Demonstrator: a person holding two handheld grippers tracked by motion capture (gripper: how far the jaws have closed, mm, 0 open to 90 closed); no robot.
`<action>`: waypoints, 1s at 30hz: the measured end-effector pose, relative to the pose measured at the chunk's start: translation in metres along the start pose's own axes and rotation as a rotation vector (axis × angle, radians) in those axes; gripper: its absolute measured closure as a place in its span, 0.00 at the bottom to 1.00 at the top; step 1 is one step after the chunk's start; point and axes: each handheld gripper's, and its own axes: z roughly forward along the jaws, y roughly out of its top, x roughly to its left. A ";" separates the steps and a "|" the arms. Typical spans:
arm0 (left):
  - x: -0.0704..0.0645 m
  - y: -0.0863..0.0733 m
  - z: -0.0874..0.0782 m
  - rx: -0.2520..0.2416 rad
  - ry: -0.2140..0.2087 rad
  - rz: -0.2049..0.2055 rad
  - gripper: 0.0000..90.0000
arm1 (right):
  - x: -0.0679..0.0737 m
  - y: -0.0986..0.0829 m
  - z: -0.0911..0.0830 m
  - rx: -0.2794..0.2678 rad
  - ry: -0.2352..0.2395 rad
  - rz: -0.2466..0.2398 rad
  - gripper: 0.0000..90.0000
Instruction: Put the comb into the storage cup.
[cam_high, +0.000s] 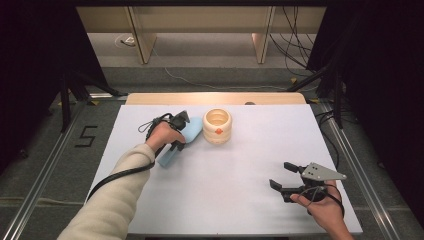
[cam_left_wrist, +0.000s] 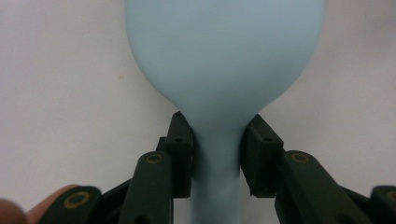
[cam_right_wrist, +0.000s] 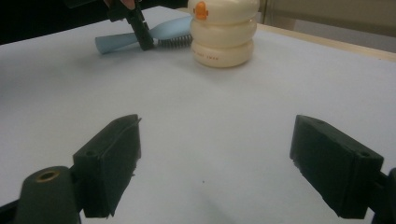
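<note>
Pale blue plastic sits between my left gripper's jaws: they are clamped on the neck of the brush, which lies on the white table just beside the cream ridged pot. My right gripper rests near the table's front edge, jaws wide apart.

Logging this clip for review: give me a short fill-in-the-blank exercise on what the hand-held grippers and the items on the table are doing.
1. The left hand-held gripper is shut on the handle of the light ____ brush.
2. The right hand-held gripper has its jaws ____ and holds nothing.
3. The cream ribbed holder bears a small ____ mark.

Missing words: blue; open; orange
</note>
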 end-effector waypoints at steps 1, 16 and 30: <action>0.000 0.000 0.000 0.001 0.003 -0.001 0.75 | 0.000 0.000 0.000 0.002 0.001 -0.003 0.19; -0.002 -0.005 -0.001 -0.028 0.004 -0.039 0.77 | 0.000 0.000 0.000 0.003 0.000 -0.003 0.19; 0.006 -0.012 -0.003 -0.062 0.008 -0.070 0.77 | 0.000 0.000 0.000 0.005 -0.001 -0.003 0.19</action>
